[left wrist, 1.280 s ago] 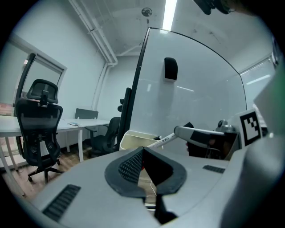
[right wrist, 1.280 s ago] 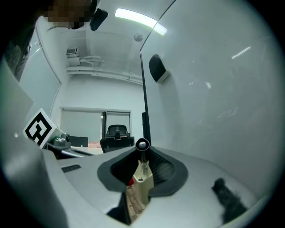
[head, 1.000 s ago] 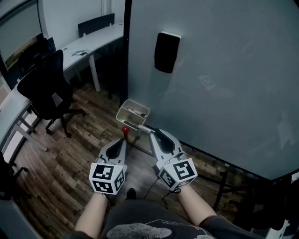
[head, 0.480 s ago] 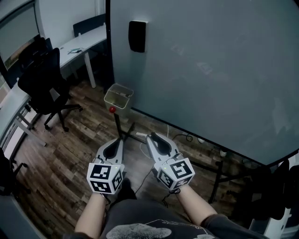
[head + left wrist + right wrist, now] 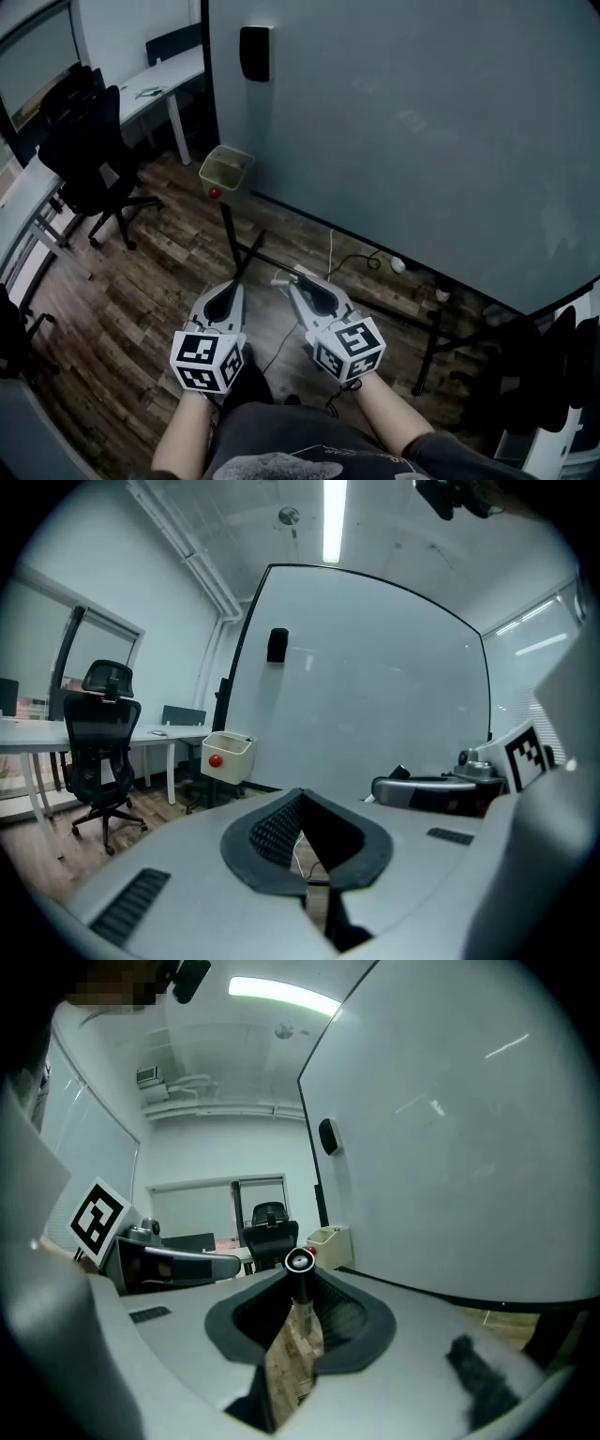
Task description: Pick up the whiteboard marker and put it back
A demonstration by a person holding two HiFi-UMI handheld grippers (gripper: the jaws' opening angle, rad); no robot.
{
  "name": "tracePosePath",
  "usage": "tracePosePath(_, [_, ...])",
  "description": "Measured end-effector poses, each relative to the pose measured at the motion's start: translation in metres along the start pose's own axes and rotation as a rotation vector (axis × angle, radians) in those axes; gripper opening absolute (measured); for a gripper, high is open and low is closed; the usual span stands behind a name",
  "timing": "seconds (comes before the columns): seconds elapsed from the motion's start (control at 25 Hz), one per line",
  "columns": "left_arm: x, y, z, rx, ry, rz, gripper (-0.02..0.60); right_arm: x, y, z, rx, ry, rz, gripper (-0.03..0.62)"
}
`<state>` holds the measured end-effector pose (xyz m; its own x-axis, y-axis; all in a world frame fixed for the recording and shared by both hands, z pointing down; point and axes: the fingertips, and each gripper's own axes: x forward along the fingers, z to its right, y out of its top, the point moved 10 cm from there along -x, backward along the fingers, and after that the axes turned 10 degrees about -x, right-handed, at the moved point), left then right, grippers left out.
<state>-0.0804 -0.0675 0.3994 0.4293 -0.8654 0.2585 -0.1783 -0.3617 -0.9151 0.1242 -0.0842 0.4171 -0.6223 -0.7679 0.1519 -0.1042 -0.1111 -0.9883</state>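
My right gripper [image 5: 292,280] is shut on the whiteboard marker [image 5: 281,277], a slim pen whose pale end sticks out past the fingertips. In the right gripper view, the marker [image 5: 299,1261] points away between the jaws of that gripper [image 5: 298,1277]. My left gripper [image 5: 232,284] is level beside it, shut and holding nothing; its tips meet in the left gripper view [image 5: 302,793]. Both hang low over the wooden floor, well short of the whiteboard [image 5: 422,141]. The small cream tray [image 5: 225,167] with a red ball is at the board's lower left corner, far from both grippers.
A black eraser [image 5: 255,53] sticks to the board's upper left. The board's stand legs [image 5: 234,239] and loose cables [image 5: 361,262] cross the floor ahead. A black office chair [image 5: 84,159] and a white desk [image 5: 159,80] are at the left.
The tray and the eraser have slid up and to the left in the head view. Both grippers have drawn away from the tray, with the marker still in the right one.
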Motion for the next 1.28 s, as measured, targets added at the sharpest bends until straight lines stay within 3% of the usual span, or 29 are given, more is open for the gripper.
tracePosePath(0.76, [-0.036, -0.025, 0.019, -0.018, 0.019, 0.007, 0.014, -0.037, -0.016, -0.022, 0.005, 0.026, -0.037, 0.080])
tracePosePath(1.28, [-0.014, -0.003, -0.022, -0.018, 0.006, 0.028, 0.014, 0.013, 0.002, -0.020, -0.021, 0.017, -0.021, 0.080])
